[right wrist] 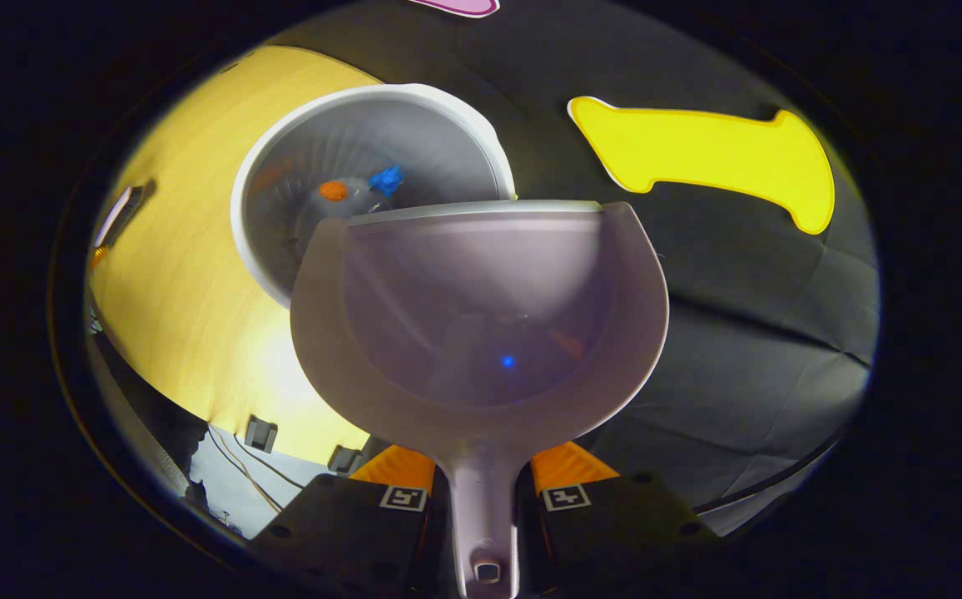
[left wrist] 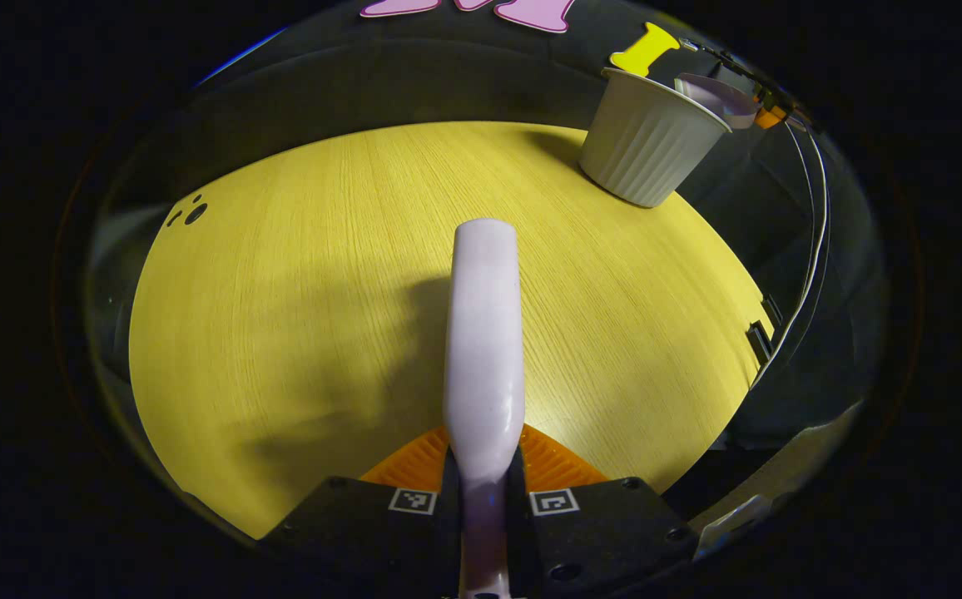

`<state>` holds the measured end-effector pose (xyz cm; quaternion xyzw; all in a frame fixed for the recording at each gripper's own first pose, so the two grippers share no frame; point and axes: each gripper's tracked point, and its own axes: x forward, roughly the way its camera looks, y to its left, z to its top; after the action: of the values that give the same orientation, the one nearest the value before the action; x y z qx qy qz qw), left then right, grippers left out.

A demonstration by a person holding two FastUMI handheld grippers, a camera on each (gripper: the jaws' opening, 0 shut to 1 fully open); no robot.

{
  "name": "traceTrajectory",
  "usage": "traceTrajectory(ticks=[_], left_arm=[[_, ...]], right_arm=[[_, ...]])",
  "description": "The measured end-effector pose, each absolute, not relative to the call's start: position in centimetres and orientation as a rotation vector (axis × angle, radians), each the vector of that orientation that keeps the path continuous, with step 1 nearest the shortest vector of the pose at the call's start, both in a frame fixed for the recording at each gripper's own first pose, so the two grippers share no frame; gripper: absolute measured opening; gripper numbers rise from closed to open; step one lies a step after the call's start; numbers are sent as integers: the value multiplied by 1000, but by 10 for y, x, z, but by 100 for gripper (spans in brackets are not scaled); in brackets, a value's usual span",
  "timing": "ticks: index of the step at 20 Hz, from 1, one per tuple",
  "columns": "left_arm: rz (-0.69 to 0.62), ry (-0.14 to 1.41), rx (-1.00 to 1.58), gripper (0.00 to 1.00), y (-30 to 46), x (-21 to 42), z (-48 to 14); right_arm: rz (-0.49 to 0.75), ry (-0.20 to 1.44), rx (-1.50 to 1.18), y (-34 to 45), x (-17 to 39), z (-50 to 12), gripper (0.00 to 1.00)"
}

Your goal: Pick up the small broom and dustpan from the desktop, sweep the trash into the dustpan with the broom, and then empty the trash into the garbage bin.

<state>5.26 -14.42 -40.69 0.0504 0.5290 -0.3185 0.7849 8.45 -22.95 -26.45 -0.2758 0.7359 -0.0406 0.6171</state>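
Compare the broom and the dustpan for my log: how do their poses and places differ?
The broom reaches out over the bare desktop; the dustpan is tipped at the bin. The broom shows as a narrow handle; the dustpan is a wide scoop. Both are pale lilac and gripper-held.

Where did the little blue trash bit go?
In the right gripper view, the blue scrap lies inside the white bin, beside an orange scrap, just past the dustpan lip.

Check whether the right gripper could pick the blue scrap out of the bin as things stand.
Probably not: the right gripper is shut on the dustpan handle, and the pan overhangs the garbage bin where the blue scrap lies.
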Motion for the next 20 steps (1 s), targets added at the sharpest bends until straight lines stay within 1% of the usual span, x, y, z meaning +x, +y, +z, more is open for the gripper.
traceTrajectory(ticks=[1, 2, 3, 4, 6, 7, 9, 10, 11, 12, 13, 15, 16, 17, 20], left_arm=[[-684, 1140, 109, 27, -144, 53, -407], [-681, 1139, 108, 27, -145, 54, -407], [-679, 1138, 108, 24, -145, 54, -408], [-677, 1138, 110, 26, -147, 55, -408], [-675, 1134, 116, 24, -147, 57, -408], [-674, 1133, 118, 26, -148, 58, -409], [-672, 1131, 115, 25, -151, 58, -409], [-672, 1130, 117, 27, -153, 59, -409], [-670, 1128, 123, 26, -153, 62, -408], [-667, 1126, 127, 26, -155, 63, -408], [-664, 1124, 126, 26, -156, 64, -406], [-662, 1122, 122, 25, -157, 65, -402], [-663, 1119, 122, 26, -158, 66, -400], [-663, 1116, 125, 28, -159, 66, -399], [-652, 1122, 147, 26, -160, 67, -399]], right_arm=[[-98, 1689, -625, -228, 86, -265, 39], [-100, 1678, -615, -228, 87, -266, 35], [-105, 1668, -596, -227, 87, -267, 39], [-109, 1655, -561, -225, 87, -268, 35], [-128, 1623, -448, -218, 87, -271, 35], [-141, 1604, -386, -213, 86, -272, 35], [-169, 1570, -286, -202, 81, -269, 35], [-170, 1553, -248, -196, 79, -266, 35], [-164, 1529, -216, -191, 77, -265, 38], [-160, 1504, -181, -186, 75, -262, 35], [-159, 1478, -145, -179, 71, -260, 35], [-148, 1418, -67, -160, 62, -255, 35], [-141, 1390, -25, -149, 59, -253, 38], [-126, 1366, 14, -133, 53, -249, 35], [-65, 1318, 88, -90, 40, -252, 35]])
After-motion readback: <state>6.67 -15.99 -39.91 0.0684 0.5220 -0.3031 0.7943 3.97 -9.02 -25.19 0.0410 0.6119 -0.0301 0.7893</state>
